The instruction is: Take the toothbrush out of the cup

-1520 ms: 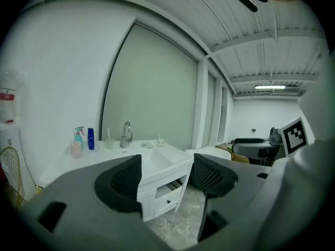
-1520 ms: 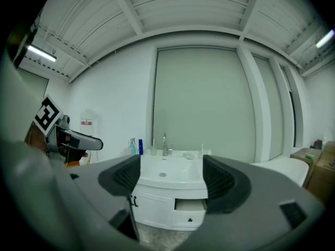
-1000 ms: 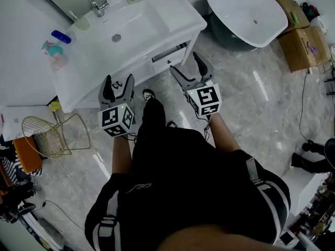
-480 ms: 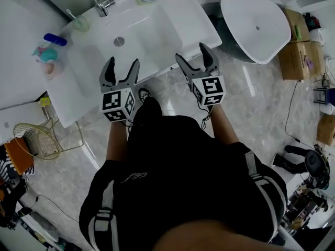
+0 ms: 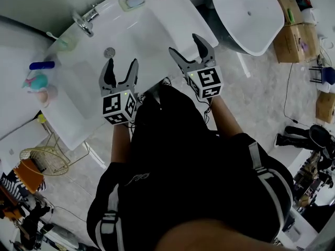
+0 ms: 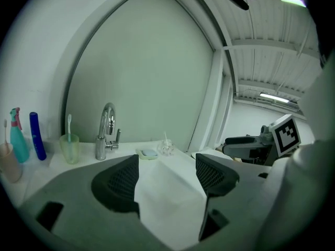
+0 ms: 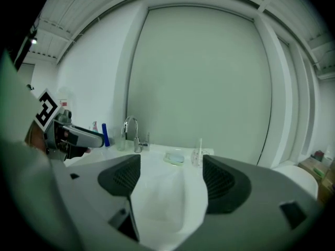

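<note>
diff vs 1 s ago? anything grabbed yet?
Both the left tongs and right tongs advanced from in front of the vanity to above the sink. Nothing taken hold of; both open, empty. The toothbrush stayed in its cup beside the faucet.

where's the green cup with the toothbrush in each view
Head view: green cup upper left, just left of the faucet.
Left gripper view: cup at left, just left of the faucet.
Right gripper view: cup small, left of centre, beside the faucet.
Shared landmark: the faucet.
</note>
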Motion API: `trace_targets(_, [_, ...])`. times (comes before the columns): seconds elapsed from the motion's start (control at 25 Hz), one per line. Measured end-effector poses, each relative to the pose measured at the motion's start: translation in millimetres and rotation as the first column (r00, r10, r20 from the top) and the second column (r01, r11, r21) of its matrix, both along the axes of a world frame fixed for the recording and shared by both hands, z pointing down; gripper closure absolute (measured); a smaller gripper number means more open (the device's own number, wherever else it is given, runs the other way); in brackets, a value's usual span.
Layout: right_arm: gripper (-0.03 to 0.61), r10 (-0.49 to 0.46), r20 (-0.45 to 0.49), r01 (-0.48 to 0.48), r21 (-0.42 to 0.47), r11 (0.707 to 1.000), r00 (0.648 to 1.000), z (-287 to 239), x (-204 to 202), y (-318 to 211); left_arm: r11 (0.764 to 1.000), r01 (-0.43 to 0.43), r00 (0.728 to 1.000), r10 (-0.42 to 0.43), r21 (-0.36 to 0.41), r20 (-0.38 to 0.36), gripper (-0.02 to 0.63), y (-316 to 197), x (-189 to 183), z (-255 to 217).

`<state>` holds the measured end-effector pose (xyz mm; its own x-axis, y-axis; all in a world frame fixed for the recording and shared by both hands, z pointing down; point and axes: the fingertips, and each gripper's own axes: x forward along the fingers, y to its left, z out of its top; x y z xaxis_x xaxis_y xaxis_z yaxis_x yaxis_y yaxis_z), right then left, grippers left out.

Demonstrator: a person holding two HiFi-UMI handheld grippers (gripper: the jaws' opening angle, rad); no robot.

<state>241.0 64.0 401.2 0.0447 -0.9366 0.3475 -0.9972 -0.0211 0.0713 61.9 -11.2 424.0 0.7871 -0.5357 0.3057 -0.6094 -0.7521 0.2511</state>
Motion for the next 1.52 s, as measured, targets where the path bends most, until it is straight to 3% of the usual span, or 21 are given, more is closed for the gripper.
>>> trace_targets(0.32, [0.212,-0.030,0.070,0.030,0.008,1.000,0.997,11,54,-54,1.000,0.000,0.998,0.002,-0.032,0.056,0.270,-38,59,19])
trace_targets(0.76, [0.225,-0.167,0.163,0.170,-0.003,0.985,0.972,34,133,-149,0.991,0.122,0.982,-0.111,-0.064,0.153,0.268,-100,115,33])
trace_targets(1.16, [0.264,-0.289,0.174,0.304,-0.062,0.951,0.941,71,148,-235,0.961,0.261,0.949,-0.240,-0.087,0.203,0.268,-144,120,60])
trace_targets(1.36, [0.350,-0.280,0.192,0.304,-0.106,0.947,0.941,91,156,-264,0.946,0.304,0.935,-0.272,-0.114,0.229,0.265,-154,114,75])
trace_targets(1.52, [0.359,-0.250,0.188,0.281,-0.159,0.946,0.950,107,167,-278,0.935,0.329,0.926,-0.291,-0.134,0.241,0.265,-161,115,85])
